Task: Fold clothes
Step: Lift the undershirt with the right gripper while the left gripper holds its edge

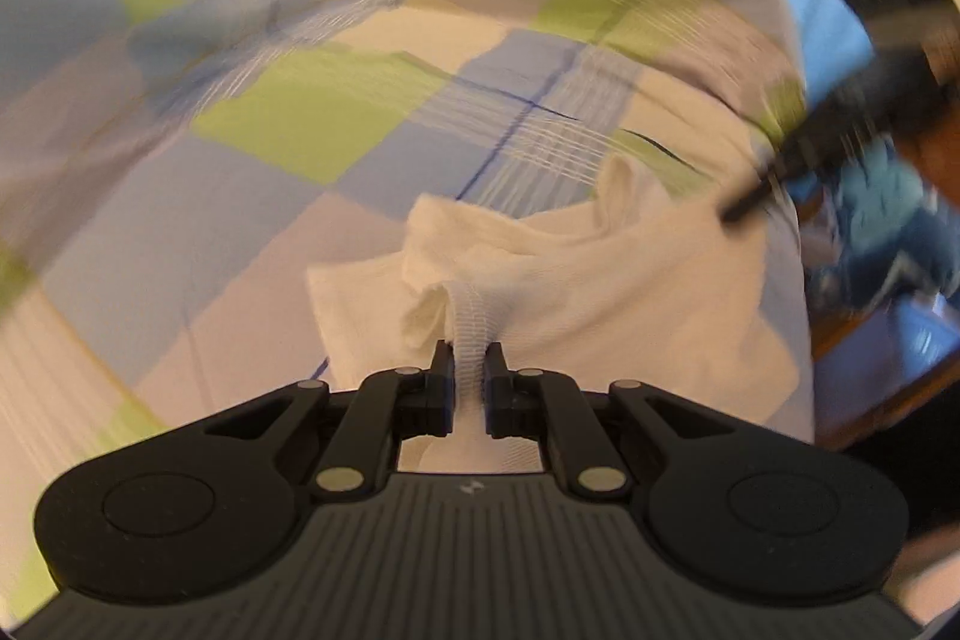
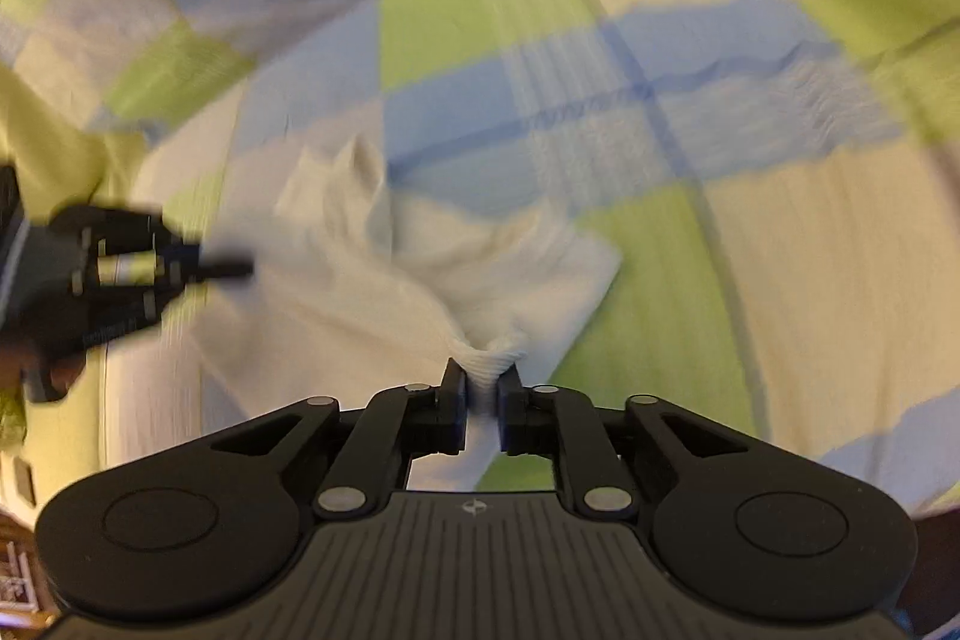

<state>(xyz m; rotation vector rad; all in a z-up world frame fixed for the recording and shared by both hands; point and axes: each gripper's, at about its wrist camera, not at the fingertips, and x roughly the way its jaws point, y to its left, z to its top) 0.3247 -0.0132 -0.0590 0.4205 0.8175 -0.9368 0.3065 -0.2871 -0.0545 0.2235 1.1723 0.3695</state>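
On a bed spread with a checked sheet (image 1: 312,112) of green, blue and cream squares, a white ribbed garment (image 1: 600,292) is held by both grippers at once. The left gripper (image 1: 468,358) has its fingers (image 1: 442,364) drawn in narrow on a gathered ribbed band of the cloth, which rises in a bunched strip between the pads, and the fabric spreads forward and to the right from that pinch in loose, rumpled folds over the sheet. The right gripper (image 2: 482,379), seen from its own camera, is likewise closed tight on a puckered edge of the same garment (image 2: 372,292), the material fanning away from the jaws toward the upper left, with one squared corner lying flat on a green patch of the sheet (image 2: 690,316). A small peak of cloth stands up near the far edge of the garment in both views. Each gripper appears in the other's camera: the right one shows as a dark, blurred shape at the right edge of the left view, its tip at the garment's far side, and the left one shows blurred at the left edge of the right view, with part of a yellow-green sleeve (image 2: 42,142) above it. Both pictures are smeared by motion blur. Beyond the bed's right edge in the left view lies blue, indistinct clutter (image 1: 888,232).
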